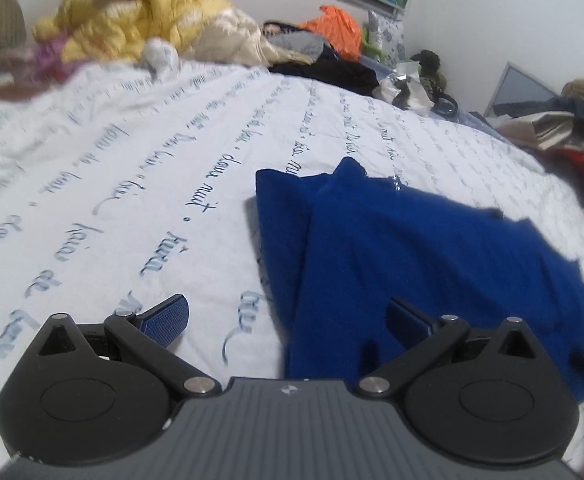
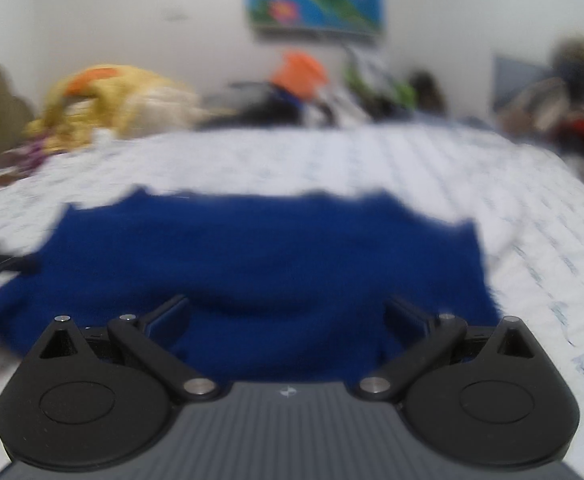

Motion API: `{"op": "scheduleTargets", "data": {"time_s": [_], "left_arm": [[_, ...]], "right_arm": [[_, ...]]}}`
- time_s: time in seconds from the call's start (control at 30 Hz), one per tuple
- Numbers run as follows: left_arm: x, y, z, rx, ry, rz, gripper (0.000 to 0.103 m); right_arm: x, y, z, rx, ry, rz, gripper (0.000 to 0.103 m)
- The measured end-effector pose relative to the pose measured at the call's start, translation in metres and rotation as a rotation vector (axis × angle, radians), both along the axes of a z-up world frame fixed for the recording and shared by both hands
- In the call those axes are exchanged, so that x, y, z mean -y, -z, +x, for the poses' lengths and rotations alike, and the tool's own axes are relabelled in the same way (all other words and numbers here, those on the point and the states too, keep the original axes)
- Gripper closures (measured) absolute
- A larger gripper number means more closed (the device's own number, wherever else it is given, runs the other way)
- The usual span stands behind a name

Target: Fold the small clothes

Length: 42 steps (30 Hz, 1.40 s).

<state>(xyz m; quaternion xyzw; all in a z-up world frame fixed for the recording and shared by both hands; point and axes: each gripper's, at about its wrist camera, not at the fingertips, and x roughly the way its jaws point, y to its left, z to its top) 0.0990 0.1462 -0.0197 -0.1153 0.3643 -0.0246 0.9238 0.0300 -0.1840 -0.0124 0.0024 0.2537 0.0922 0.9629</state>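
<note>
- A blue garment (image 1: 412,248) lies partly folded on a white bedsheet (image 1: 131,184) printed with script.
- The left gripper (image 1: 287,316) is spread wide and empty, over the garment's left edge.
- The right gripper (image 2: 287,316) is likewise spread wide and empty, above the garment's near edge.
- Bare sheet lies left of and beyond the garment; piled bedding (image 1: 131,12) and clothes (image 1: 332,32) line the far side.

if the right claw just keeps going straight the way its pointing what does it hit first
Most likely the blue garment: it fills the space between and just ahead of the open right claw, lying on the printed bedsheet. The view is blurred, so I cannot tell the claw's height above the cloth.
</note>
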Motion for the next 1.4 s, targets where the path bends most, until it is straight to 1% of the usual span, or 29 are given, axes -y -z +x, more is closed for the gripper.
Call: {"op": "scheduleTargets", "data": {"time_s": [0.07, 0.13, 0.2, 0.27, 0.33, 0.4, 0.5, 0.57, 0.67, 0.73, 0.8, 0.83, 0.87, 0.9, 0.93, 0.97, 1.0, 1.03, 1.07, 1.1, 1.13, 1.17, 1.2, 1.3, 1.4], "left_arm": [[-0.012, 0.002, 0.015, -0.039, 0.013, -0.078, 0.0], [-0.024, 0.006, 0.033, -0.086, 0.029, -0.181, 0.0], [-0.033, 0.007, 0.045, -0.089, 0.037, -0.249, 0.0], [-0.037, 0.009, 0.055, -0.098, 0.05, -0.299, 0.0], [-0.04, 0.011, 0.065, -0.103, 0.072, -0.351, 0.0], [-0.042, 0.014, 0.074, -0.103, 0.094, -0.404, 0.0], [-0.041, 0.019, 0.087, -0.117, 0.159, -0.489, 0.0], [-0.038, 0.021, 0.094, -0.126, 0.191, -0.519, 0.001], [-0.031, 0.024, 0.105, -0.111, 0.211, -0.524, 0.002], [-0.029, 0.026, 0.111, -0.096, 0.195, -0.529, 0.006], [-0.03, 0.029, 0.118, -0.093, 0.168, -0.543, 0.02], [-0.03, 0.03, 0.121, -0.098, 0.158, -0.548, 0.024], [-0.03, 0.03, 0.125, -0.107, 0.149, -0.546, 0.033], [-0.028, 0.03, 0.128, -0.118, 0.144, -0.536, 0.045], [-0.025, 0.029, 0.132, -0.133, 0.143, -0.515, 0.051], [-0.023, 0.028, 0.135, -0.147, 0.139, -0.486, 0.066], [-0.019, 0.026, 0.138, -0.161, 0.127, -0.448, 0.082], [-0.016, 0.025, 0.14, -0.178, 0.108, -0.413, 0.088], [-0.015, 0.024, 0.142, -0.185, 0.097, -0.397, 0.088], [-0.014, 0.023, 0.142, -0.188, 0.086, -0.385, 0.088], [-0.012, 0.02, 0.14, -0.185, 0.077, -0.354, 0.088], [-0.008, 0.016, 0.137, -0.18, 0.071, -0.314, 0.089], [-0.003, 0.012, 0.135, -0.17, 0.068, -0.272, 0.089], [0.012, -0.006, 0.124, -0.123, 0.061, -0.157, 0.089], [0.027, -0.026, 0.116, -0.087, 0.044, -0.088, 0.089]], "right_arm": [[-0.027, -0.008, -0.014, 0.028, -0.096, -0.053, 0.0], [-0.059, -0.011, -0.028, 0.041, -0.197, -0.135, 0.0], [-0.091, -0.008, -0.042, 0.061, -0.291, -0.23, 0.0], [-0.119, -0.004, -0.051, 0.074, -0.349, -0.323, 0.0], [-0.14, 0.002, -0.054, 0.092, -0.381, -0.388, 0.0], [-0.156, 0.006, -0.053, 0.101, -0.405, -0.432, 0.0], [-0.178, 0.015, -0.047, 0.106, -0.427, -0.492, 0.001], [-0.187, 0.019, -0.046, 0.14, -0.416, -0.519, 0.0], [-0.201, 0.022, -0.046, 0.179, -0.394, -0.56, 0.0], [-0.209, 0.025, -0.04, 0.206, -0.376, -0.579, 0.001], [-0.219, 0.028, -0.039, 0.241, -0.361, -0.609, 0.001], [-0.223, 0.03, -0.037, 0.26, -0.356, -0.627, 0.001], [-0.227, 0.031, -0.038, 0.278, -0.358, -0.638, 0.005], [-0.23, 0.031, -0.035, 0.276, -0.367, -0.642, 0.014], [-0.232, 0.03, -0.032, 0.266, -0.373, -0.642, 0.019], [-0.234, 0.031, -0.03, 0.26, -0.376, -0.647, 0.037], [-0.236, 0.032, -0.027, 0.25, -0.379, -0.654, 0.057], [-0.237, 0.033, -0.026, 0.237, -0.383, -0.654, 0.065], [-0.237, 0.034, -0.026, 0.226, -0.393, -0.644, 0.076], [-0.235, 0.035, -0.027, 0.218, -0.402, -0.634, 0.081], [-0.234, 0.034, -0.029, 0.214, -0.408, -0.624, 0.084], [-0.231, 0.033, -0.03, 0.212, -0.413, -0.61, 0.089], [-0.227, 0.031, -0.032, 0.21, -0.415, -0.59, 0.092], [-0.211, 0.021, -0.036, 0.212, -0.414, -0.512, 0.094], [-0.193, 0.007, -0.039, 0.227, -0.412, -0.433, 0.095]]}}
